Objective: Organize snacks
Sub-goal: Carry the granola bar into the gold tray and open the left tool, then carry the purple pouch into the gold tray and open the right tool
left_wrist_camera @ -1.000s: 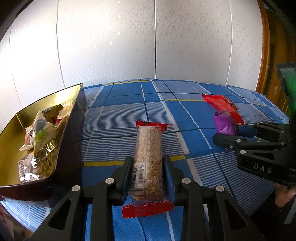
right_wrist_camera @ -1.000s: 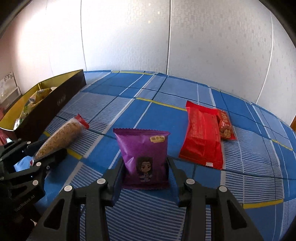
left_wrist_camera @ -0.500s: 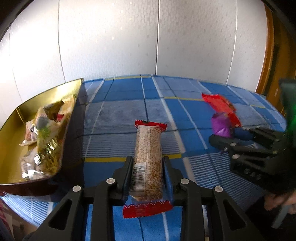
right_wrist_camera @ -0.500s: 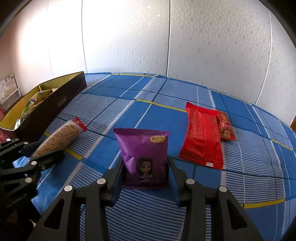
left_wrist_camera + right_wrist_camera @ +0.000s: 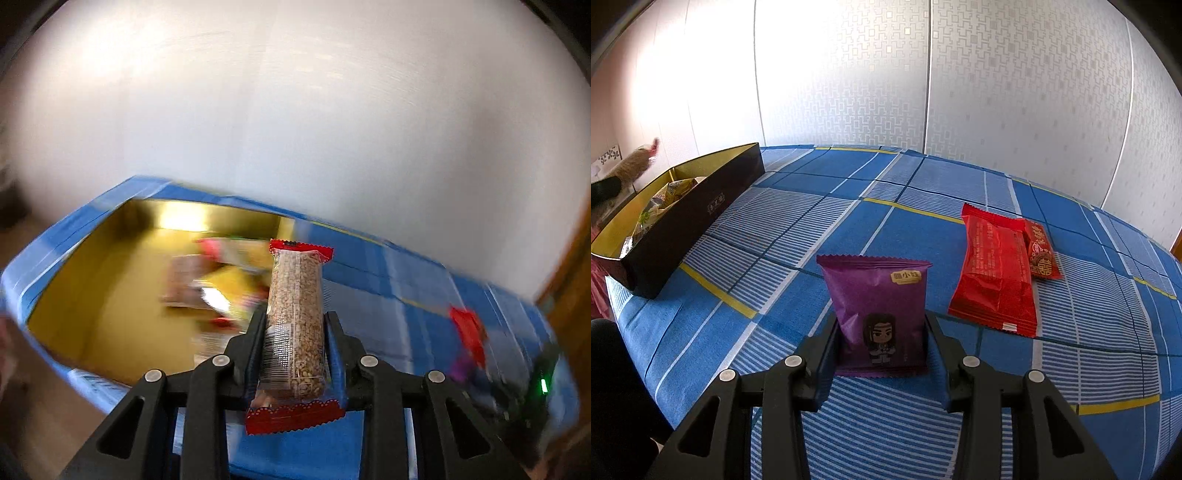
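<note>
While the left gripper (image 5: 295,332) sits low in the middle of its view, its two black jaws are pressed close on a long clear packet of brown grains with red ends (image 5: 294,325). The packet stands up between the jaws, in front of the open box with a shiny gold inside (image 5: 92,295). Snacks in the box look blurry.

Low in the middle of the other view, the right gripper (image 5: 881,345) has its jaws a bit wider, squeezing the sides of a purple snack bag with a cartoon face (image 5: 877,314). The bag stands upright over the blue checked cloth (image 5: 812,206). To its right, a big red wrapper (image 5: 995,273) lies flat, touching a small red packet (image 5: 1039,251). At the left edge sits the box's dark outside wall (image 5: 713,206).
</note>
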Demonstrator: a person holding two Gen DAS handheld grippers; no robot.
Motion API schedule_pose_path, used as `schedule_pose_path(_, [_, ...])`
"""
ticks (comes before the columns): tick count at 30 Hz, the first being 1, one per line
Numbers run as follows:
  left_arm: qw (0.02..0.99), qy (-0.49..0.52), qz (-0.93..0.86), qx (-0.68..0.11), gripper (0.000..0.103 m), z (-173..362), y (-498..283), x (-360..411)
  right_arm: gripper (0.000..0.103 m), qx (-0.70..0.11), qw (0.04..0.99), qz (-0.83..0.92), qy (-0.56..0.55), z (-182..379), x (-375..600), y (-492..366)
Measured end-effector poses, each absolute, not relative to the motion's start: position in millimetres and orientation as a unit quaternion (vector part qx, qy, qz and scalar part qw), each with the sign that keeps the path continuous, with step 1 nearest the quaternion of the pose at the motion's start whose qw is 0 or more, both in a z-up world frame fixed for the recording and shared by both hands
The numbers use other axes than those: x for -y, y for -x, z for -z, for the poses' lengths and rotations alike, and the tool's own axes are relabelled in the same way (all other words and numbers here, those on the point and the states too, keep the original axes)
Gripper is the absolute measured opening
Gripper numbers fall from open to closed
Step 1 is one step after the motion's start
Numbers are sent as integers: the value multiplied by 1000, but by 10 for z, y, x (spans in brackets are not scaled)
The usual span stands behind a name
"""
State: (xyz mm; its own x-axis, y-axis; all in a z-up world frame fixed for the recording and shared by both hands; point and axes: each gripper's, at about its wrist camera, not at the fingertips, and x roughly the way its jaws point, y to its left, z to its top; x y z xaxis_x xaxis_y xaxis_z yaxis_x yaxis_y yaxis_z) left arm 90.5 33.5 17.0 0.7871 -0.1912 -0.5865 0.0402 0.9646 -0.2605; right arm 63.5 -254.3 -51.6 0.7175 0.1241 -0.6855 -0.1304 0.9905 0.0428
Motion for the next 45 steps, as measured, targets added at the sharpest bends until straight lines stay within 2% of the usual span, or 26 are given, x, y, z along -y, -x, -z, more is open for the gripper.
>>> schedule_pose_path(6, [925, 141, -21, -352, 31, -4, -1116, -821, 43, -369, 927, -69, 4, 514, 2543, -635])
schedule_pose_path(18, [917, 123, -54, -376, 32, 385, -1228, -809, 43, -369, 927, -69, 5, 512, 2541, -634])
schedule_pose_path(33, [941, 91, -39, -325, 35, 116, -995, -608, 43, -369, 927, -69, 5, 513, 2540, -633])
schedule_pose_path(45, [942, 55, 46, -327, 36, 95, -718, -179, 43, -369, 927, -70, 5, 516, 2540, -632])
